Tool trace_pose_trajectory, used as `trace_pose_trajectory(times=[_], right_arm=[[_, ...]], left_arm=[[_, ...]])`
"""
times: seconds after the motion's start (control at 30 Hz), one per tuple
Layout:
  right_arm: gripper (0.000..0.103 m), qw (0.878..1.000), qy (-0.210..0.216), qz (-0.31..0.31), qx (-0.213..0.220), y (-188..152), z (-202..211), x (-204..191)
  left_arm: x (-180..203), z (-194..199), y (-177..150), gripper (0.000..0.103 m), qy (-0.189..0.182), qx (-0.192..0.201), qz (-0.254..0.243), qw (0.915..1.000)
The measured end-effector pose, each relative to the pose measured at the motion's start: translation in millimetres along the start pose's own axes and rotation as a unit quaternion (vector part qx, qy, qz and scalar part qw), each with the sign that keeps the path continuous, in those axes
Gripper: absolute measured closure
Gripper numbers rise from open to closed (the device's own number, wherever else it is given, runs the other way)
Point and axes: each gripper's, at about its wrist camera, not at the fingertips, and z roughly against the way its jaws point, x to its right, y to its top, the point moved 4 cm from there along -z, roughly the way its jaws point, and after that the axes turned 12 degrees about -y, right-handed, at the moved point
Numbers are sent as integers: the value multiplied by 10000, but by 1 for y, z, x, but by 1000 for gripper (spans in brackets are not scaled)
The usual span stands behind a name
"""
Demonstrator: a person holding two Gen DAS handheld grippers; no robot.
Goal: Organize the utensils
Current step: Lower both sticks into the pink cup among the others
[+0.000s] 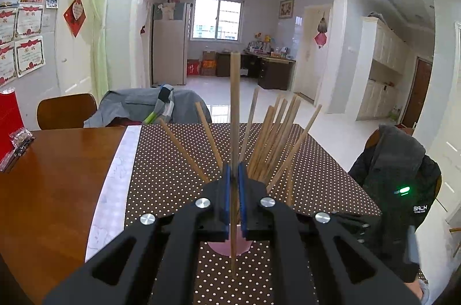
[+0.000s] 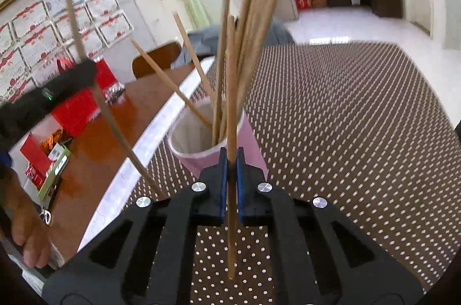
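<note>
On dotted surface [image 2: 345,109], pink cup [image 2: 201,155] holds splayed chopsticks [image 2: 247,25]. Left gripper [image 1: 235,178]: jaws clamped on one upright stick [image 1: 234,103], just before cup. Right gripper [image 2: 231,163]: jaws clamped on second stick [image 2: 231,218] beside cup rim. Risks: light cup tips if stick strikes rim; stick snags on leaning bundle, flicks others out; thin stick pivots in pads, misses opening.

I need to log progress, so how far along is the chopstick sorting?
Mostly done, it looks: many chopsticks already stand in the pink cup. In hand: the left gripper and the right gripper each clamp one chopstick upright near the cup. Left: dropping those two in. No loose ones show on the dotted tablecloth.
</note>
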Motion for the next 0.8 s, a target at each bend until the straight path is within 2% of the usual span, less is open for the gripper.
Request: trace_pose_trajectory(times=[0.2,0.4,0.53,0.7,0.8], right_arm=[[97,9956,-140,166,907,27,52,-14],[97,9862,-184,125,1639,52,86,-26],[97,9825,-250,88,1845,67,84,-34],[97,9815,-222,-57,1900,74,71,-36],[97,9806,-332,-52,1929,77,63,-38]], left_arm=[[2,7,11,97,-72,202,13,9998],[6,16,28,97,-40,614,-38,9981],[5,23,42,97,-14,942,-35,9955],[2,33,53,97,63,1321,5,9912],[-2,30,56,97,161,1417,26,9898]])
